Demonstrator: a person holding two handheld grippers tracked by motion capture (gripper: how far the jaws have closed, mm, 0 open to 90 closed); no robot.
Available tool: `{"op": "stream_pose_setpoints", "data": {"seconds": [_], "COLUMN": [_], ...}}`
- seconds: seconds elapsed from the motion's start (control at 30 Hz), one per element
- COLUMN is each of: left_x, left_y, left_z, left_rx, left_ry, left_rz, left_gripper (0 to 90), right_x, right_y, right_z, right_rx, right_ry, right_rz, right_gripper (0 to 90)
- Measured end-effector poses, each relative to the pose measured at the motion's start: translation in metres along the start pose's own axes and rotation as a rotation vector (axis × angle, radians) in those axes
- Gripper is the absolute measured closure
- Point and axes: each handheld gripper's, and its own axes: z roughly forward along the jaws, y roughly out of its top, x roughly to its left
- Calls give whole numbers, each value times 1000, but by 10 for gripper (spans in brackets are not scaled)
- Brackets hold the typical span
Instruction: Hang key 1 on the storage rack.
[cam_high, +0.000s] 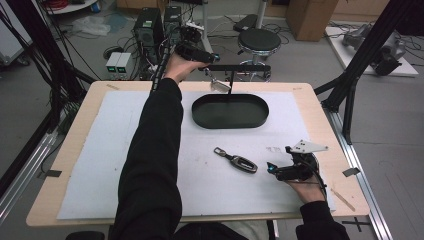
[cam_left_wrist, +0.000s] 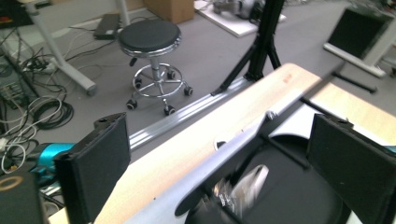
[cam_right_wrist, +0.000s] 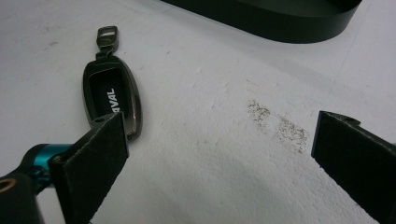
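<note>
A black oval tray (cam_high: 230, 122) lies at the far middle of the white mat, with a thin T-shaped stand (cam_high: 237, 68) rising from it. A silver key bunch (cam_high: 220, 86) hangs just under the stand's bar; in the left gripper view the key bunch (cam_left_wrist: 245, 186) is blurred above the tray. My left gripper (cam_high: 210, 57) is at the bar's left end, its jaws wide open (cam_left_wrist: 219, 123) and touching nothing. A dark car key fob (cam_high: 242, 163) lies flat on the mat. My right gripper (cam_high: 279, 159) rests open just right of the fob (cam_right_wrist: 112, 100), holding nothing (cam_right_wrist: 224, 119).
The white mat (cam_high: 115, 150) covers most of the wooden table. Beyond the far edge stand a black stool (cam_high: 258, 41), computer towers (cam_high: 149, 25) and loose cables on the floor. Black frame legs (cam_high: 350, 95) rise at the table's right side.
</note>
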Motion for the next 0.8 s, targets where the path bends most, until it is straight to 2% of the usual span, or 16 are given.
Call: {"op": "stream_pose_setpoints", "data": {"seconds": [0.33,0.47,0.57,0.63,0.8], "left_x": [3,5,8,9,5], "left_y": [-15,-29,-38,-41,-45], "left_z": [-27,-39,-43,-45,-49], "left_rx": [-9,-13,6,30,27], "left_ry": [-38,-59,-54,-73,-86], "left_rz": [30,18,18,3,20], "left_gripper": [66,66,66,66,66], "right_x": [0,0,1,1,-1], "right_y": [-1,-1,0,0,-1], "right_z": [1,1,2,2,2], "right_rx": [6,9,10,10,11], "right_ry": [1,2,2,2,-1], "right_rz": [-3,-6,-8,-7,-4], "right_gripper": [32,32,32,32,32]}}
